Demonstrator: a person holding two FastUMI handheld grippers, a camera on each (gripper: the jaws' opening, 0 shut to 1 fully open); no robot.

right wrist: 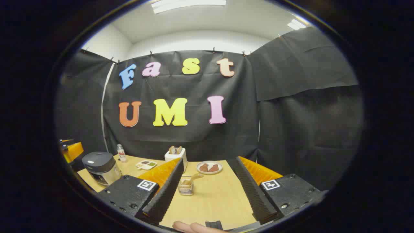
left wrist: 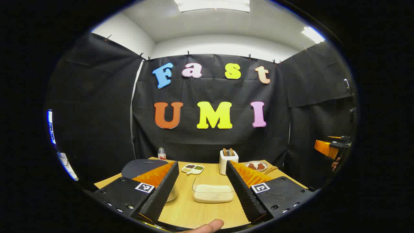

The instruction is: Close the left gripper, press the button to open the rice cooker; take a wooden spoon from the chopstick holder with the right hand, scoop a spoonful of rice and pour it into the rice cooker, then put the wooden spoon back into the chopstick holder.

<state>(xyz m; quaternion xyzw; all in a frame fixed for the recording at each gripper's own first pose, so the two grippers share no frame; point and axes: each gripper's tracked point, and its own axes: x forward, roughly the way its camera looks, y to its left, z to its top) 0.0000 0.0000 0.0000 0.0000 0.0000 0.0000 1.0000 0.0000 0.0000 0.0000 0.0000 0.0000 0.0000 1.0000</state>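
Note:
My left gripper (left wrist: 201, 165) is open above the near edge of the wooden table (left wrist: 184, 210). A clear box of white rice (left wrist: 213, 192) lies between its fingers, farther off. The dark lid of the rice cooker (left wrist: 142, 167) shows behind the left finger, lid down. In the right gripper view the rice cooker (right wrist: 102, 166) stands at the table's left, closed. My right gripper (right wrist: 209, 160) is open too. A clear chopstick holder (right wrist: 185, 188) with a wooden spoon (right wrist: 195, 177) in it stands just inside its left finger, untouched.
At the back stand a white toaster (left wrist: 228, 160), a plate of brown food (left wrist: 257, 166), a small divided dish (left wrist: 192, 168) and a little bottle (left wrist: 161, 154). The right gripper (left wrist: 331, 148) hangs off the table's right side. A thumb (left wrist: 207, 226) shows at the bottom.

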